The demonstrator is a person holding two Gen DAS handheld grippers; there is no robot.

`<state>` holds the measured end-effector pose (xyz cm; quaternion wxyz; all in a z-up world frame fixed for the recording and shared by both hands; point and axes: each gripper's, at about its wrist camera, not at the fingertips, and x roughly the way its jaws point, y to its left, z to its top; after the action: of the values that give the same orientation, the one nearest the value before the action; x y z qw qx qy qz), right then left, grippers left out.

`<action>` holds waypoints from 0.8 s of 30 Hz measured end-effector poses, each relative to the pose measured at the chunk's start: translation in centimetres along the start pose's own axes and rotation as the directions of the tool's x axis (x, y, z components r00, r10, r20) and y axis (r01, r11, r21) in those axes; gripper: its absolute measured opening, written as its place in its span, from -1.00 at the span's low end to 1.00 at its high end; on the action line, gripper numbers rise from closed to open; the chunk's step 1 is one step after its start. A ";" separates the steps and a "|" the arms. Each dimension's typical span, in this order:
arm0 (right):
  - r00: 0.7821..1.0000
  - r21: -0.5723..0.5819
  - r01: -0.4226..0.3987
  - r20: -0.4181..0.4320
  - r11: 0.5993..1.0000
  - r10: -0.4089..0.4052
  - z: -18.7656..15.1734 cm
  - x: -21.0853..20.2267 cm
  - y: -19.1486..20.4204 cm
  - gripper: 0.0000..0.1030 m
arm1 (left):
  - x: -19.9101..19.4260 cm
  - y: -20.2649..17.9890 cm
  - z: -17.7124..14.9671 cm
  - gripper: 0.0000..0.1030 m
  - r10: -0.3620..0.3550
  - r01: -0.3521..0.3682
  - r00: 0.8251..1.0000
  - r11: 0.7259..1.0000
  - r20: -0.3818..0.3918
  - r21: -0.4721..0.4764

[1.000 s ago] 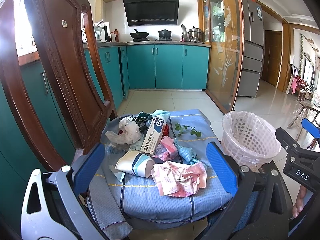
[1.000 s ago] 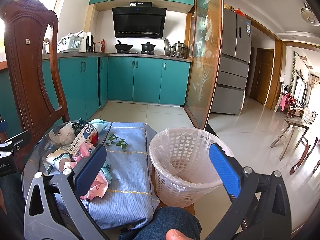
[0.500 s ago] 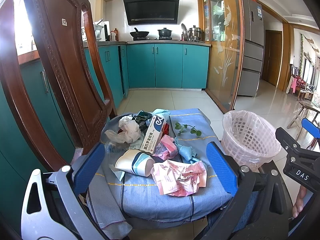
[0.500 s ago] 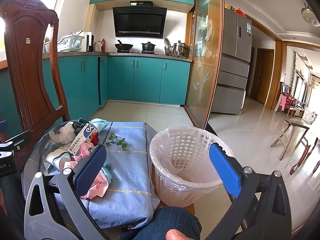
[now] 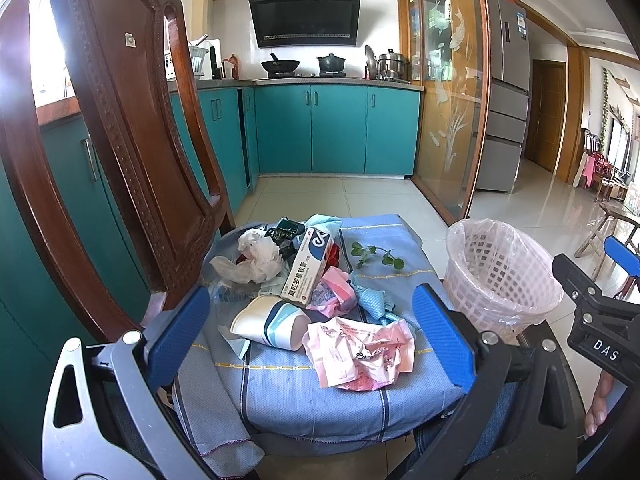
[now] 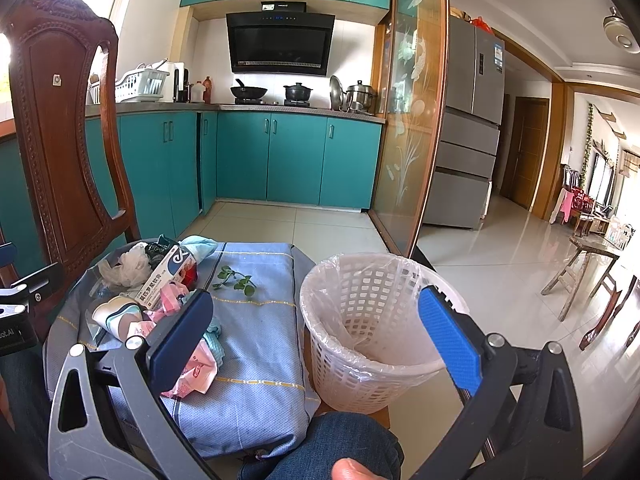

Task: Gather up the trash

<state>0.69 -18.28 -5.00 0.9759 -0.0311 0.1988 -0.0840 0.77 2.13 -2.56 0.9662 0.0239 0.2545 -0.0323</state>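
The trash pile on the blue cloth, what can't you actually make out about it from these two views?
- Left wrist view: what lies under the medicine box and the white crumpled bag; they cover it.
- Left wrist view: the print on the pink wrapper; too crumpled to read.
- Right wrist view: most of that wrapper and the paper cup, behind the right gripper finger.
- Right wrist view: the basket bottom, hidden by its liner.

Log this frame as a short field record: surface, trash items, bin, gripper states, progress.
surface: blue cloth draped over a wooden chair seat
trash: crumpled pink wrapper, paper cup on its side, ointment box, white tissue, green sprig
bin: white lattice wastebasket with clear liner, beside the cloth; no trash visible inside
left hand-held gripper: open, holds nothing
right hand-held gripper: open, holds nothing
progress: nothing collected yet
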 end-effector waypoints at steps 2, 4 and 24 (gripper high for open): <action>1.000 0.000 -0.001 0.000 1.000 0.001 0.0 0.0 0.0 0.95 | -0.1 0.0 -0.1 0.95 0.001 -0.001 1.000 1.000 0.001 0.001; 1.000 -0.001 0.000 0.001 1.000 0.000 0.0 0.0 0.0 0.95 | -0.1 -0.1 -0.1 0.95 0.000 0.000 1.000 1.000 0.000 0.002; 1.000 -0.003 -0.001 0.002 1.000 0.001 0.0 0.0 0.1 0.95 | -0.1 -0.2 0.2 0.95 -0.002 0.002 1.000 1.000 -0.003 0.003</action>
<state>0.69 -18.18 -4.99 0.9762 -0.0323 0.1978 -0.0832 0.76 1.93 -2.34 0.9658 0.0251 0.2559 -0.0338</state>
